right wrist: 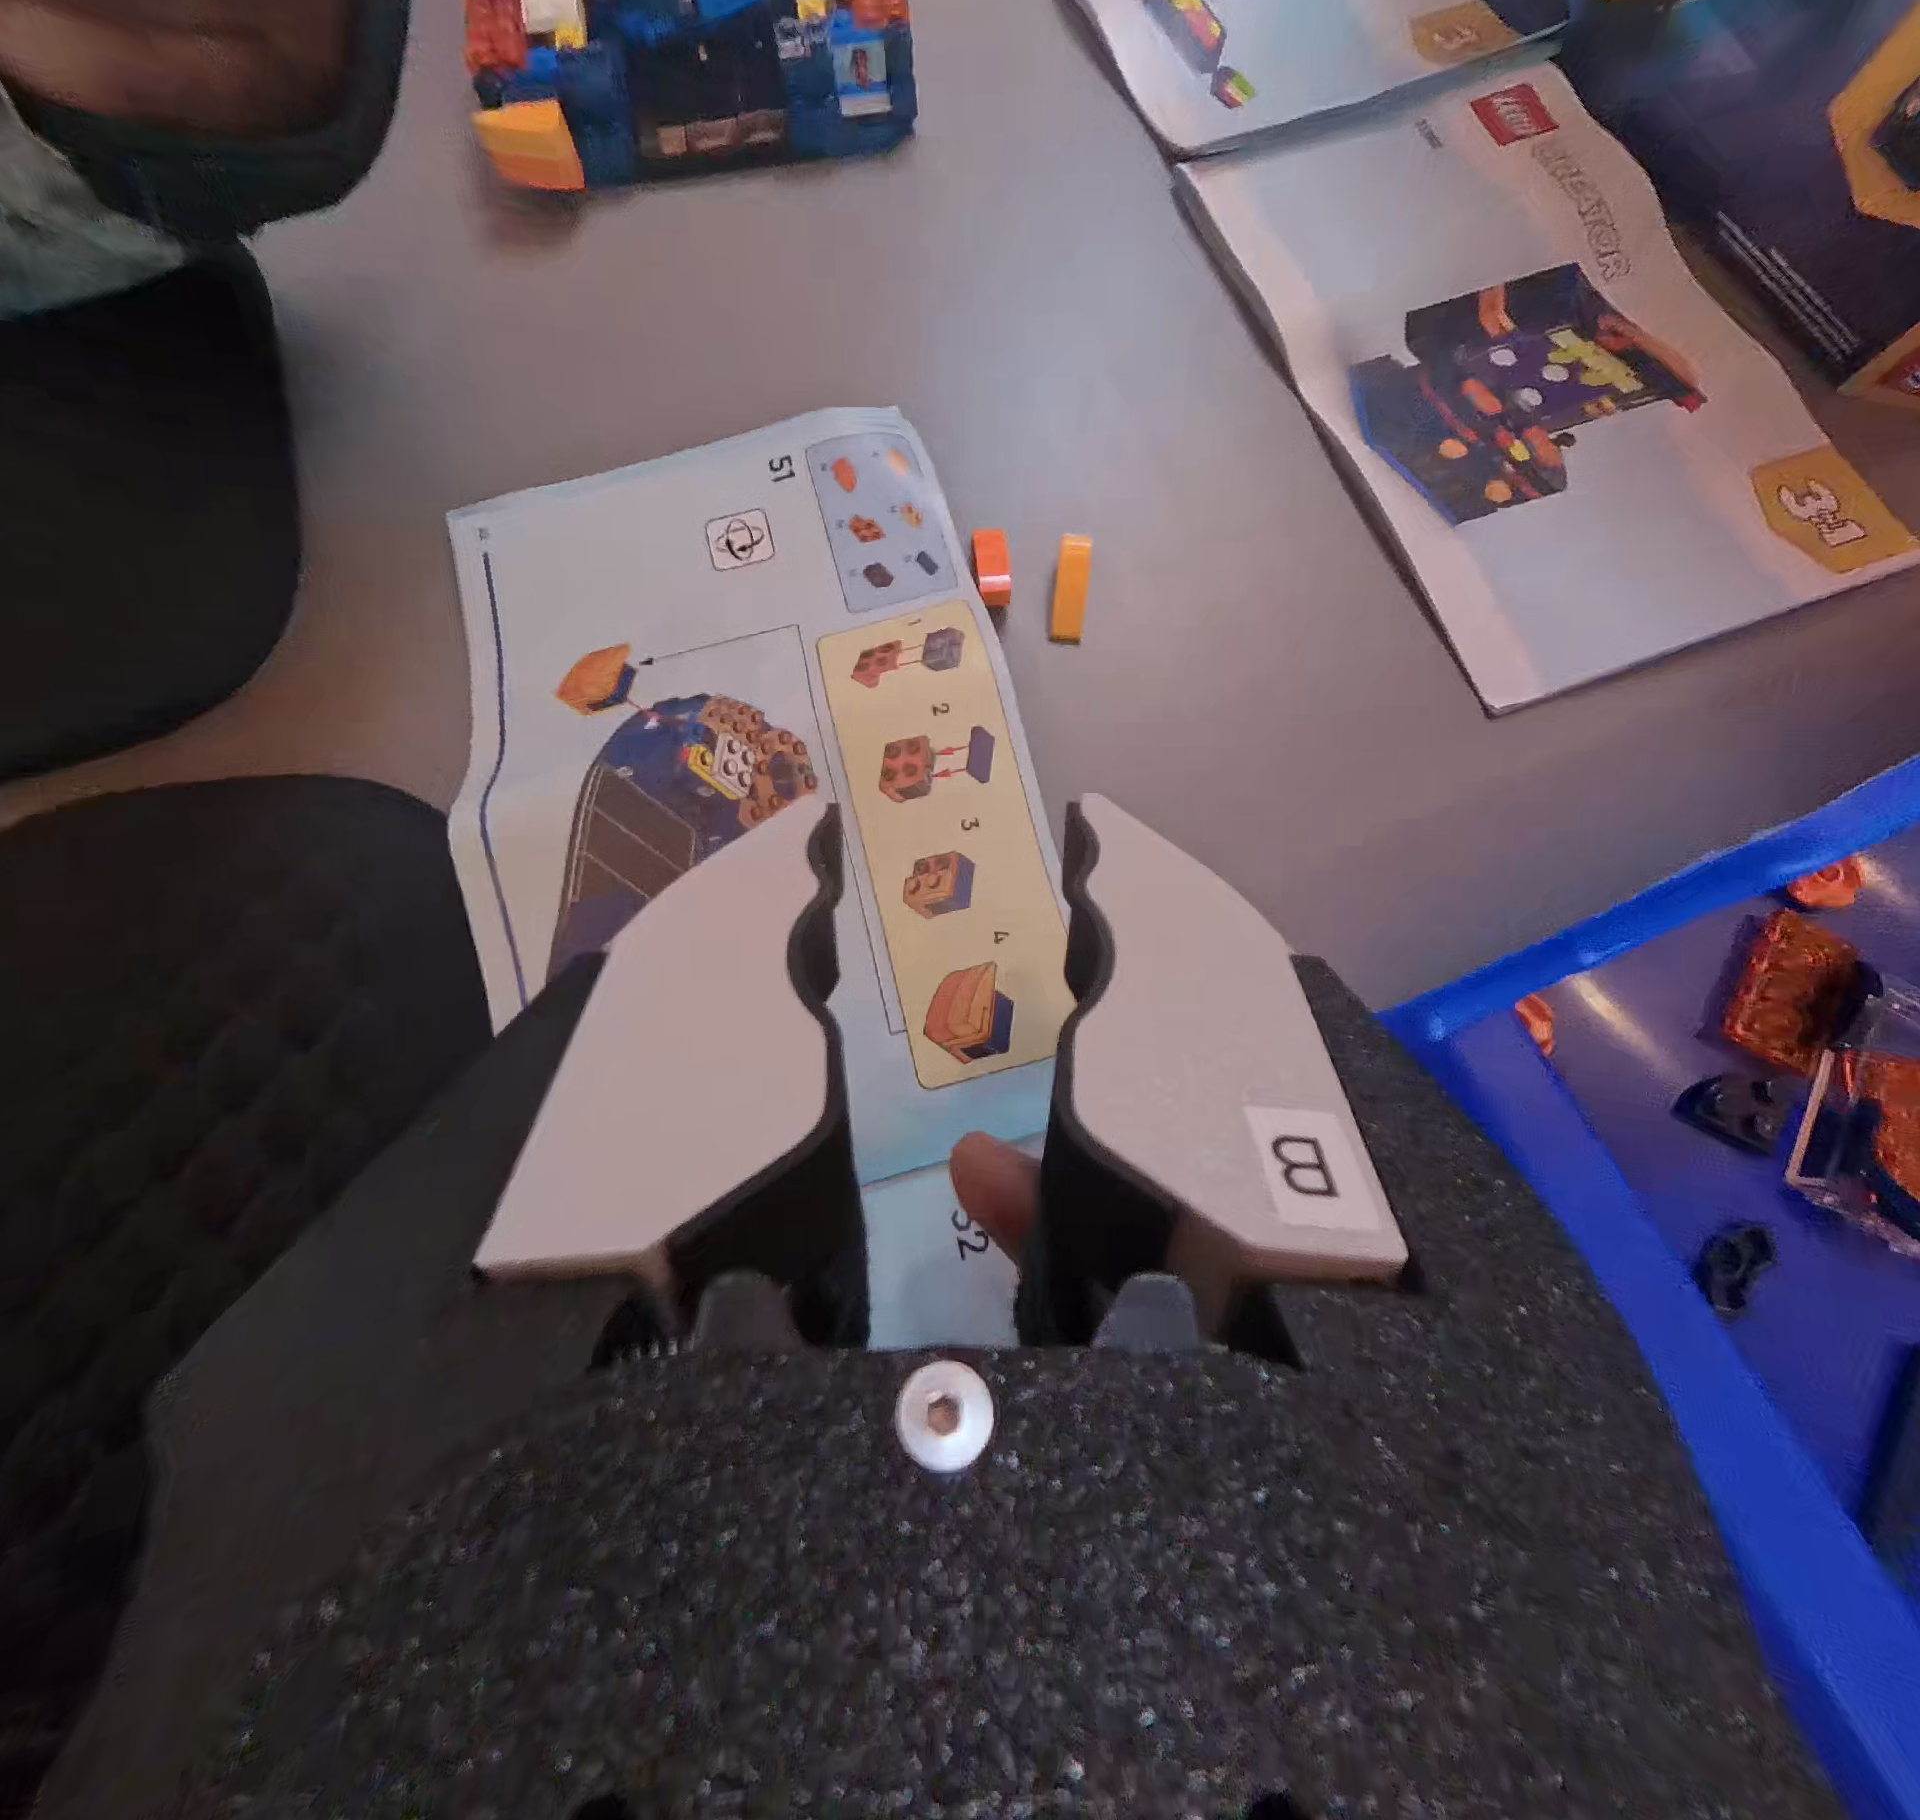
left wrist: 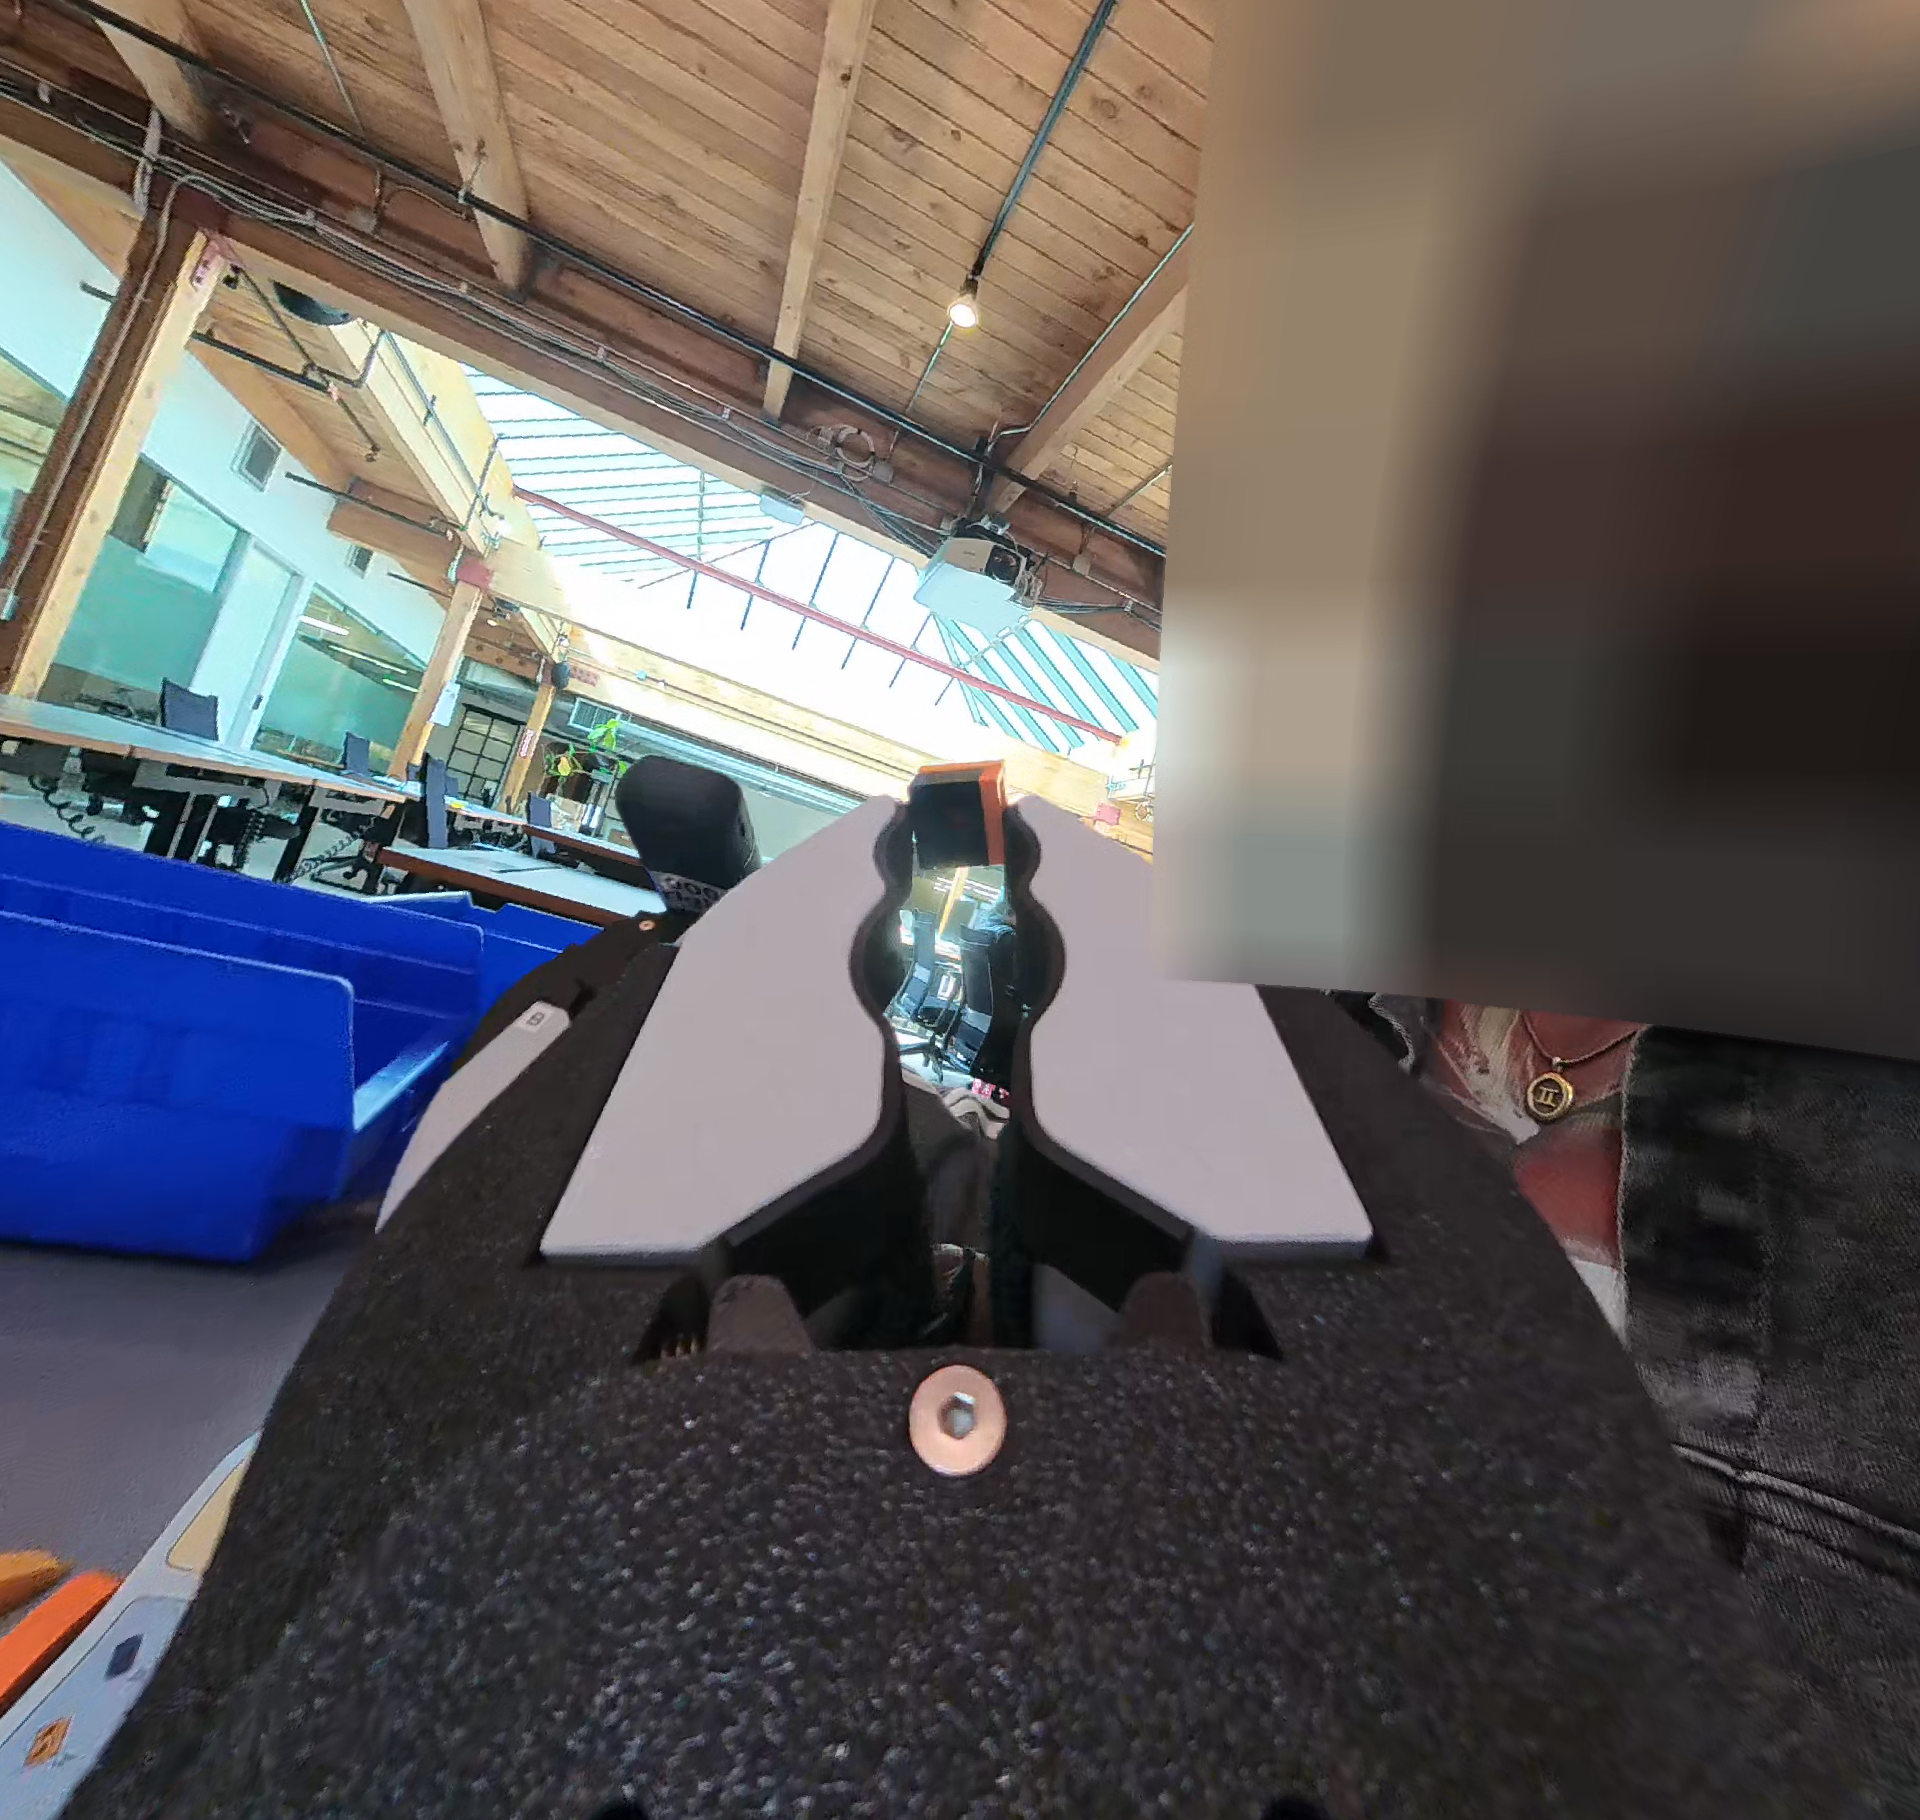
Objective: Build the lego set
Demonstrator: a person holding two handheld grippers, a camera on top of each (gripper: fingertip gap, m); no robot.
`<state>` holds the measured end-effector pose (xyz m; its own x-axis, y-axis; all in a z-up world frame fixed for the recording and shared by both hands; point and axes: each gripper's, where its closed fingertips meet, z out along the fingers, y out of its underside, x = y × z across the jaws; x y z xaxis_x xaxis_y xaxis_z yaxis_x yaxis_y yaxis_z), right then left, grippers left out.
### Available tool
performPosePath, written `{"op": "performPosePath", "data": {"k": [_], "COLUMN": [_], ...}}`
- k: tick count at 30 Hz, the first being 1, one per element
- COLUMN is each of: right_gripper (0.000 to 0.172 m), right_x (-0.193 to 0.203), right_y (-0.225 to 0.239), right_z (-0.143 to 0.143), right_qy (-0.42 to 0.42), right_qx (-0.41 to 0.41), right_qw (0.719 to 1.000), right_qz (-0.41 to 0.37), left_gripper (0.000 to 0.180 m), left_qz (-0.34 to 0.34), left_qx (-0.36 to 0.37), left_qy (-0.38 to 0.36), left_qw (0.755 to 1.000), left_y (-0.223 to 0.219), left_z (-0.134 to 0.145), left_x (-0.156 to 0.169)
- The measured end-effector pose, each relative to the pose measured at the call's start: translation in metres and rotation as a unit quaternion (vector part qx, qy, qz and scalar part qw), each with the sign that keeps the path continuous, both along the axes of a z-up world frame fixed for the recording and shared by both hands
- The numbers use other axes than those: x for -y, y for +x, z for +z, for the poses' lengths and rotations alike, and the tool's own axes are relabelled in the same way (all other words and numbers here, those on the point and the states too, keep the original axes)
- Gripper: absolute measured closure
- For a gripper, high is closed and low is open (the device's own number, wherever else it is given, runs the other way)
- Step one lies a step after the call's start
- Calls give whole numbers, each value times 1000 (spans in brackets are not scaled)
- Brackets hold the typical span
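In the left wrist view, the left tongs [left wrist: 958,835] fill the lower middle of the frame and point up toward a wooden ceiling [left wrist: 727,108]. They stand narrow, clamped on a small brick [left wrist: 954,823] that is dark with an orange side. It sits right at the tips, with a pad pressed against each flank. Blue bins [left wrist: 208,1043] stand at middle left. A person in a dark jacket [left wrist: 1766,1355] is at lower right.

In the right wrist view, the right tongs [right wrist: 948,825] are set wide and hold nothing; only printed paper shows between the pads. They hang over an open instruction booklet [right wrist: 665,575] lying on the grey counter [right wrist: 1039,295] at frame centre. A fingertip [right wrist: 992,1188] rests on the booklet's near edge, low between the tongs.

Just past the booklet's right edge, above centre, lie two loose pieces, near each other but apart: an orange brick [right wrist: 990,565] and a yellow-orange curved piece [right wrist: 1070,586]. At lower right the rim of a blue bin [right wrist: 1558,981] frames more loose orange and dark parts.

Farther off, two closed booklets [right wrist: 1538,399] lie at upper right. A partly built brick model [right wrist: 686,45] in blue and orange stands at the top, left of centre.
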<state>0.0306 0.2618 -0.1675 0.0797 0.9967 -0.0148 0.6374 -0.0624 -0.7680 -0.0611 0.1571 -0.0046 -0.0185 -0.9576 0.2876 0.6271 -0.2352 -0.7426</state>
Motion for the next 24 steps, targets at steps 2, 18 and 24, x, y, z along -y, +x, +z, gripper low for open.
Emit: {"op": "performPosePath", "data": {"k": [2,18,24], "right_gripper": [164,172,150], "right_x": [-1,-40,-42], "right_y": [-3,108,104], "right_z": [8,139,107], "right_qy": [3,32,-24], "right_qx": [-24,-342,-255], "right_qw": [1000,935,962], "right_qz": [-5,-88,-98], "left_gripper": [164,165,164], "left_qz": [3,6,6], "left_qx": [-1,-54,-67], "left_qy": [-5,-18,-24], "left_qw": [1000,998,997], "left_y": [0,16,19], "left_z": [-2,-19,-24], "left_x": [-3,-10,-13]}}
